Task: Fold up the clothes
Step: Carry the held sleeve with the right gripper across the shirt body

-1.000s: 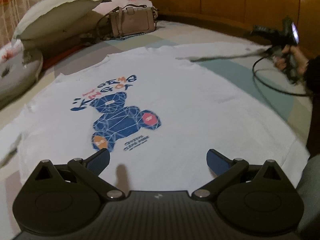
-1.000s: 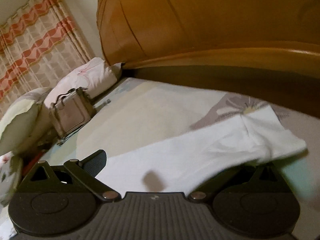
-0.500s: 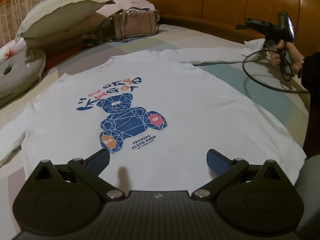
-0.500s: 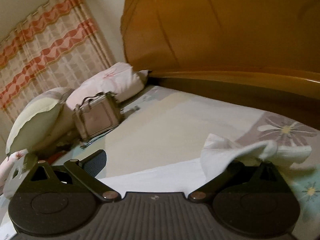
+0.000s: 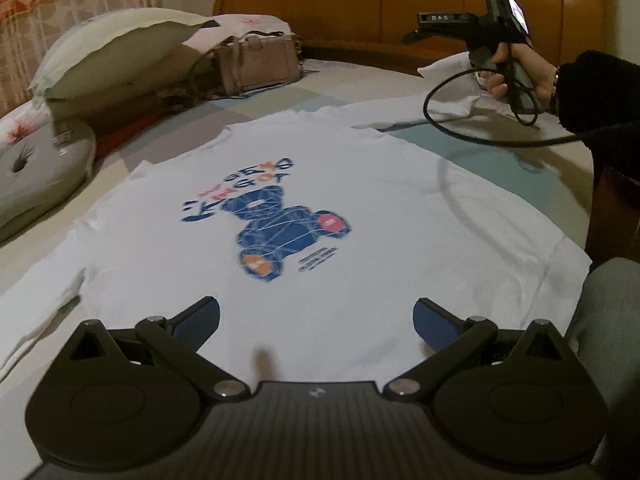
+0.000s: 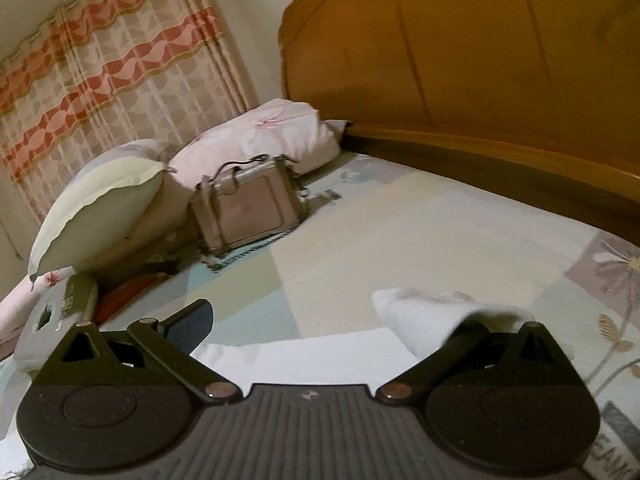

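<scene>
A white long-sleeved shirt [image 5: 304,208] with a blue bear print lay spread flat, front up, across the bed [image 5: 460,152]. Your left gripper [image 5: 316,316] hovered over its hem with jaws wide apart, holding nothing. Your right gripper [image 6: 320,320] was out at the far sleeve end [image 6: 424,312], jaws apart, the cuff draped over one finger, likely so the sleeve could be carried inward. A handbag [image 5: 256,64] sat by the pillows [image 5: 116,52].

One white shirt [image 5: 360,208] lies on one bed [image 6: 420,240]. Two tongs: the left tongs [image 5: 316,316] and the right tongs [image 6: 320,320]. One handbag [image 5: 256,64], three pillows [image 5: 116,48], one headboard [image 6: 460,60], one curtain [image 6: 112,80], and one hand [image 5: 520,72].
</scene>
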The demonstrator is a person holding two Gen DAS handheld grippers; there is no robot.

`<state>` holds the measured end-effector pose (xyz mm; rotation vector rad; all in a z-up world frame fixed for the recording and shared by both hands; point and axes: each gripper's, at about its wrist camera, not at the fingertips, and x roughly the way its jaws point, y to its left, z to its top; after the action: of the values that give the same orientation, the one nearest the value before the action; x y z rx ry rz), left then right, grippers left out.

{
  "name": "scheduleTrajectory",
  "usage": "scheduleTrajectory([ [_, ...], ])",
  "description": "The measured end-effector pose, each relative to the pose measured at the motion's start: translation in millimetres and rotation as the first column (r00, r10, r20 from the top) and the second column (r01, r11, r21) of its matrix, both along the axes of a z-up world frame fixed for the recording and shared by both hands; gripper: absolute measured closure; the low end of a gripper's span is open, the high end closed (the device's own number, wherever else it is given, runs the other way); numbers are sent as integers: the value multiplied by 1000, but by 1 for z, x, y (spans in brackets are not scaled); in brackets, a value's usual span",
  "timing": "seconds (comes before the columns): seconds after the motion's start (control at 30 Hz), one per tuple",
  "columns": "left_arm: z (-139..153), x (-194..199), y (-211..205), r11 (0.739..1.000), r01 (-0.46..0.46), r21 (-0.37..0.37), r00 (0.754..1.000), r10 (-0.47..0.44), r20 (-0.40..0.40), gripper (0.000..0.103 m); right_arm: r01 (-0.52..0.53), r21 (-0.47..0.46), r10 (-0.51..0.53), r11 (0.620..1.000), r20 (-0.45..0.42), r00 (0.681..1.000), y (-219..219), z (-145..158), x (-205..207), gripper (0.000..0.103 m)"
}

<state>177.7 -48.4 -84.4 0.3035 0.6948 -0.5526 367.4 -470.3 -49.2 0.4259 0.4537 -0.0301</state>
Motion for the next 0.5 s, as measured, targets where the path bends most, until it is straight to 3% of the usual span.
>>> scheduleTrajectory([
  [0.3, 5, -2, 33, 995, 64, 80, 998, -65, 6, 1, -64, -41, 62, 997, -42, 997, 67, 4, 28, 0],
  [0.5, 7, -5, 46, 996, 51, 78, 999, -52, 6, 1, -116, -95, 109, 989, -71, 991, 115, -7, 42, 0],
])
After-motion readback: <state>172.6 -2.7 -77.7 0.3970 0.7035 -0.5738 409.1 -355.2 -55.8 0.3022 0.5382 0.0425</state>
